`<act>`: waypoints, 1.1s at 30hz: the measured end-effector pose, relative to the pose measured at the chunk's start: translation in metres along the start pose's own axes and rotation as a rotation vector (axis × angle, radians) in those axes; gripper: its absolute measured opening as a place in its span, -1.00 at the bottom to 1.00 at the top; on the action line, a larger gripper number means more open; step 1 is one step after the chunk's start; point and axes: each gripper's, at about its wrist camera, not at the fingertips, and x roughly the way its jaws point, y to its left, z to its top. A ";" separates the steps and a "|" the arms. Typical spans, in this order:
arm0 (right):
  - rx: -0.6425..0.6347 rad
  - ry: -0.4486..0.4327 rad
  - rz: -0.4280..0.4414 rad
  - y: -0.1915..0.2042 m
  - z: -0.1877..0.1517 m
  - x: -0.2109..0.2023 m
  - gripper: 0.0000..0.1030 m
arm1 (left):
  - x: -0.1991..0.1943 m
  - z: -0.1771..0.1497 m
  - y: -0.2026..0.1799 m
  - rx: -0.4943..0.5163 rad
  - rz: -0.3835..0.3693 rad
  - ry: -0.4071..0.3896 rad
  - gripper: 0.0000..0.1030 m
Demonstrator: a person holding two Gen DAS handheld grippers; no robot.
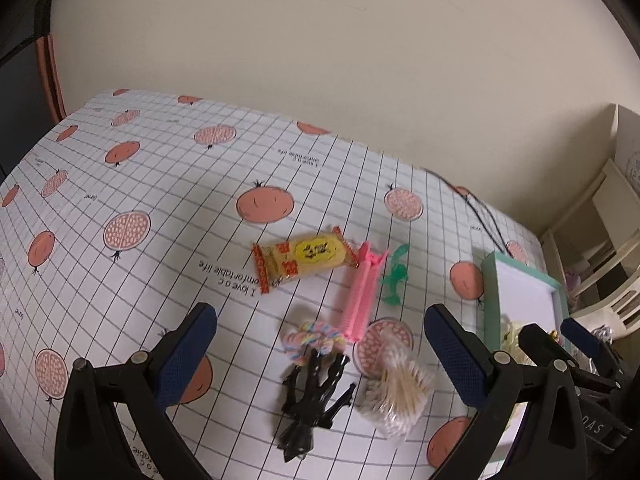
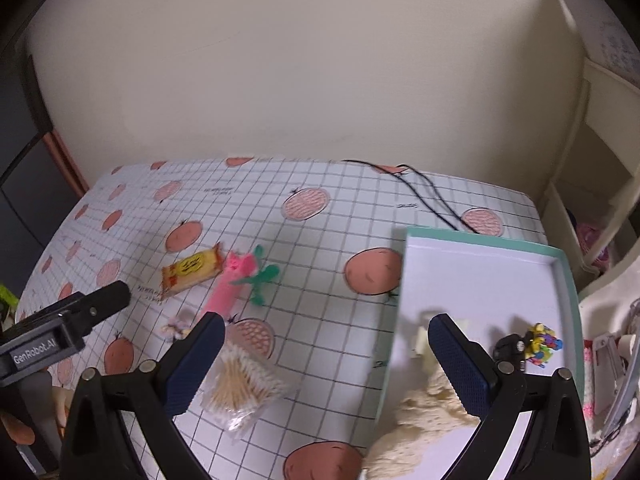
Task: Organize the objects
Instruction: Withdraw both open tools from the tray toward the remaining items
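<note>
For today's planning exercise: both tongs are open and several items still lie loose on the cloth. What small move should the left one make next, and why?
Probably lower the left tongs onto the black hair claw. It lies loose on the tablecloth between the open fingers, nearest of the items outside the tray, so closing on it looks like the shortest step.

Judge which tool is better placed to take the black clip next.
Left. The left tool is open with the black clip lying between its fingers. The right tool, also open, is over the tray edge, near the cotton swabs.
</note>
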 end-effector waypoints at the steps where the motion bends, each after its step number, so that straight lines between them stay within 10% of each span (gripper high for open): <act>1: -0.010 0.014 0.005 0.004 -0.002 0.004 1.00 | 0.002 -0.001 0.000 0.004 0.000 0.011 1.00; 33: -0.121 0.255 0.088 0.042 -0.049 0.070 1.00 | 0.068 -0.045 0.009 0.002 0.063 0.306 1.00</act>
